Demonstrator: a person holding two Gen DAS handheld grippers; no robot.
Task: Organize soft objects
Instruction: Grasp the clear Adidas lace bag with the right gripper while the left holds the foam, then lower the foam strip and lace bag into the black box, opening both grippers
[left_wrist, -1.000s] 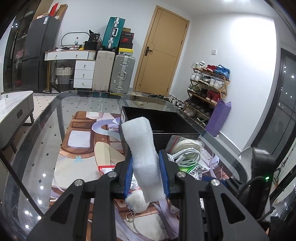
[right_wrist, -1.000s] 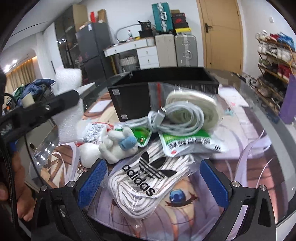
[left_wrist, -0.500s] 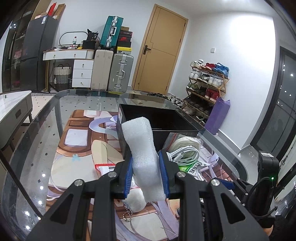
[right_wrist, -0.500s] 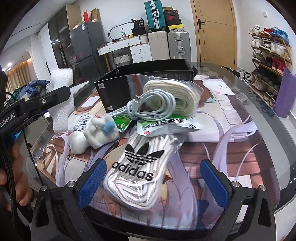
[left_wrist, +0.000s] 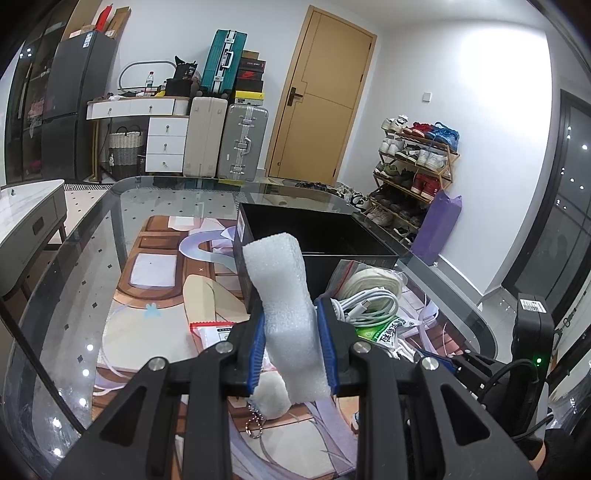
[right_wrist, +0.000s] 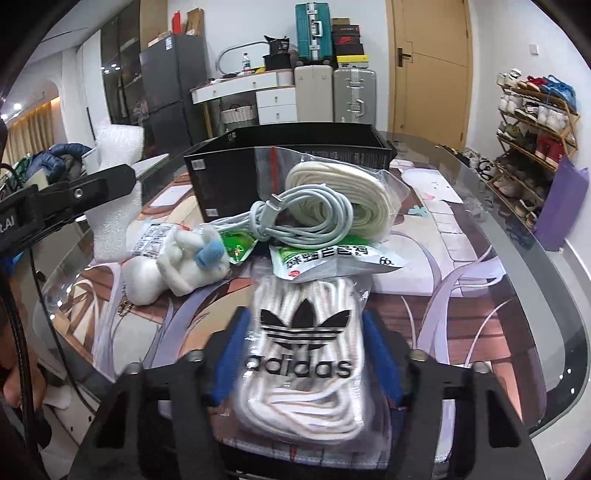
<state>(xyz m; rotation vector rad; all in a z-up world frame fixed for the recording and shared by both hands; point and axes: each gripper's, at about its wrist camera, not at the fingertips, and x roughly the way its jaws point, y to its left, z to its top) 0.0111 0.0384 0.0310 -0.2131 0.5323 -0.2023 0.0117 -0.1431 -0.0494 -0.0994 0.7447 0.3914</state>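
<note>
My left gripper (left_wrist: 291, 345) is shut on a white foam strip (left_wrist: 284, 295) and holds it above the table, in front of the open black box (left_wrist: 314, 236). The strip also shows in the right wrist view (right_wrist: 116, 177). My right gripper (right_wrist: 304, 354) has its blue pads on both sides of a clear Adidas bag of white laces (right_wrist: 303, 354) lying at the table's near edge; the jaws look closed onto the bag. A white plush toy (right_wrist: 181, 262), a white cable (right_wrist: 295, 218) and a bagged cream rope coil (right_wrist: 343, 199) lie between the bag and the black box (right_wrist: 236, 173).
Green snack packets (right_wrist: 332, 258) and a red-edged packet (left_wrist: 214, 332) lie among the pile on the printed mat (left_wrist: 159, 295). The glass table's curved edge (right_wrist: 546, 295) runs to the right. Suitcases, a door and a shoe rack stand behind.
My right gripper has moved forward over the Adidas bag and its jaws have closed in from wide open onto the bag's sides. The left gripper stays shut on the foam, nearly still.
</note>
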